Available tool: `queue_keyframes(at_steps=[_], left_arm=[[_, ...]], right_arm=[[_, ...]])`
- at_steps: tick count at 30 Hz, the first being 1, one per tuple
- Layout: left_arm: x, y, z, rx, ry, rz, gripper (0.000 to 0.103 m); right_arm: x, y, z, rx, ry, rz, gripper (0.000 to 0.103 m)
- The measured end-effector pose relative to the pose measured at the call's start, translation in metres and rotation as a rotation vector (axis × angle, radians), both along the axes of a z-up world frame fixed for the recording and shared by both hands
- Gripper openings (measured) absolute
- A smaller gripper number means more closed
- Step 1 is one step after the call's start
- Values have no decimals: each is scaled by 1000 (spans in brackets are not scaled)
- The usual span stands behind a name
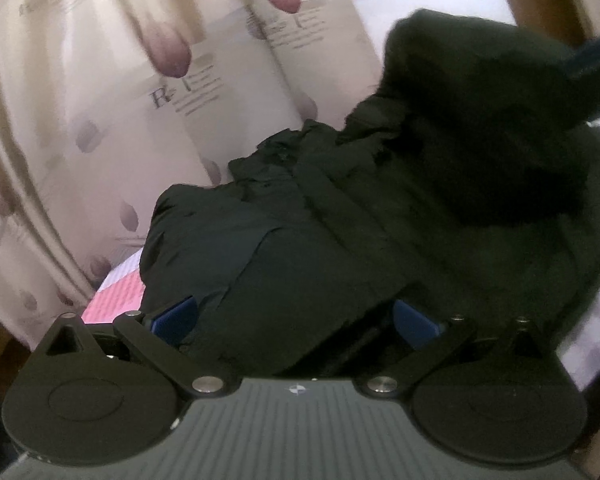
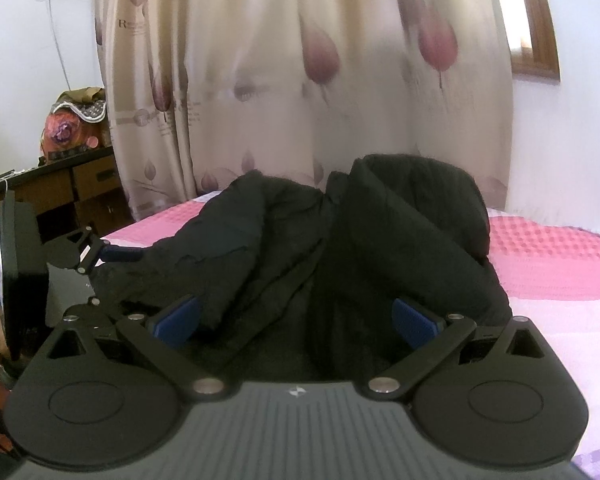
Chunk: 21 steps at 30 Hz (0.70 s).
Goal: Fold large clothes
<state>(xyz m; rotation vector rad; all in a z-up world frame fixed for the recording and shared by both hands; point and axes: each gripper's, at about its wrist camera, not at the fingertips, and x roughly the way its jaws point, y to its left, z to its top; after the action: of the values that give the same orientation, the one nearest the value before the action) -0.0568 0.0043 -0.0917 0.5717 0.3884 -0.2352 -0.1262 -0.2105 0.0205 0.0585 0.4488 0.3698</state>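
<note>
Both the left tongs and the right tongs stand wide, holding nothing, and the bulky black jacket lies bunched on the pink bed just ahead of their fingers. If the tongs close on only the thin top layer, the thick padding probably slips out and the fold springs open again.

Jacket bunched on bed; curtain behind; cabinet left of bed.
</note>
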Motion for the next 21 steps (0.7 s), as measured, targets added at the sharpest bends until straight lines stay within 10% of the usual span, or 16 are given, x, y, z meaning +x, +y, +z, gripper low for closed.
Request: queue_keyframes(at_steps=[7,10,13,21], left_arm=[[4,-11,-11,92,19,-81,100],[15,-12,-13,97,30,-68,82],[27,-9,-14,69,72,-16,22],[41,32,40,-130,-15,173,14]], right_arm=[[4,0,-1,6,19,2,103],[4,0,-1,7,22,1,103],[5,0,0,8,29,0,103],[6,-3,-2,8,39,-3,103]])
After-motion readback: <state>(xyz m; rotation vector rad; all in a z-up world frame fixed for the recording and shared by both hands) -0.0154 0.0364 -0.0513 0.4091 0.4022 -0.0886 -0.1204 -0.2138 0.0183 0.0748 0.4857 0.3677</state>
